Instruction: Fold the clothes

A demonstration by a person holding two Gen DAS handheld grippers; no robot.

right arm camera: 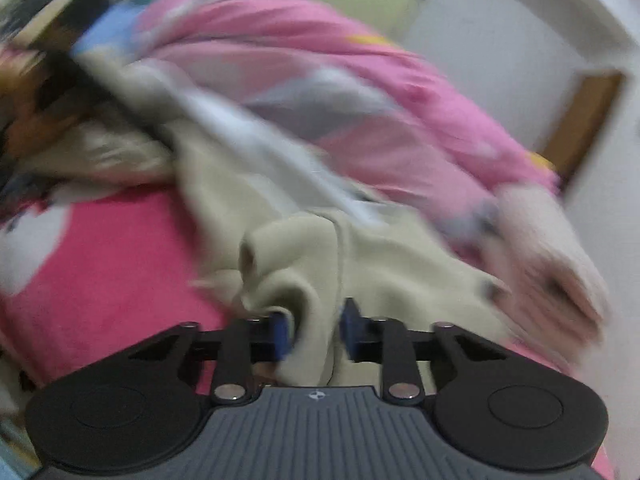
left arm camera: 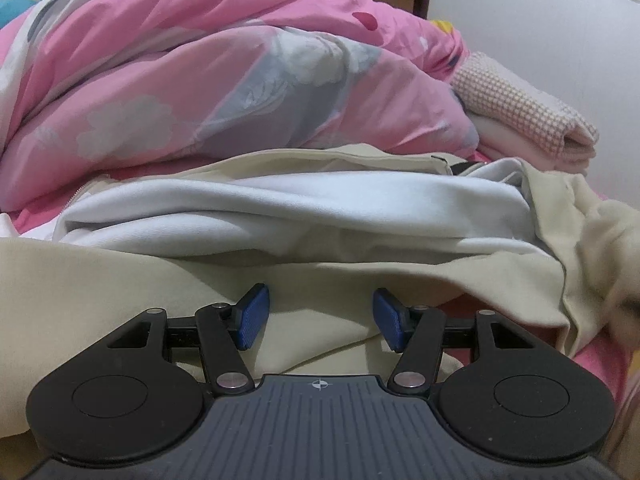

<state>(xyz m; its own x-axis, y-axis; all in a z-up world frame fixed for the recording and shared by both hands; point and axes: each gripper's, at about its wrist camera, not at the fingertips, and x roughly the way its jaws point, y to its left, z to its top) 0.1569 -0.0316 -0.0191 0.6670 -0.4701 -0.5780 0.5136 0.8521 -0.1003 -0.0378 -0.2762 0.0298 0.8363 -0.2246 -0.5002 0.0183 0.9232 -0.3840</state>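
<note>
A cream garment (left arm camera: 100, 280) with a white lining (left arm camera: 280, 208) lies spread and rumpled on the bed. In the left wrist view my left gripper (left arm camera: 322, 318) hovers just over the cream cloth, its blue pads (left arm camera: 254, 316) wide apart with nothing pinched between them. The right wrist view is blurred. There my right gripper (right arm camera: 316, 330) has its blue pads closed in on a bunched fold of the same cream garment (right arm camera: 380, 264), which trails away up and to the left.
A big pink printed duvet (left arm camera: 180, 60) is heaped behind the garment. A folded checked cloth (left arm camera: 516, 108) lies at the right beside it. The bed sheet (right arm camera: 112, 260) is bright pink. A white wall (left arm camera: 540, 20) and a wooden frame (right arm camera: 580, 120) stand behind.
</note>
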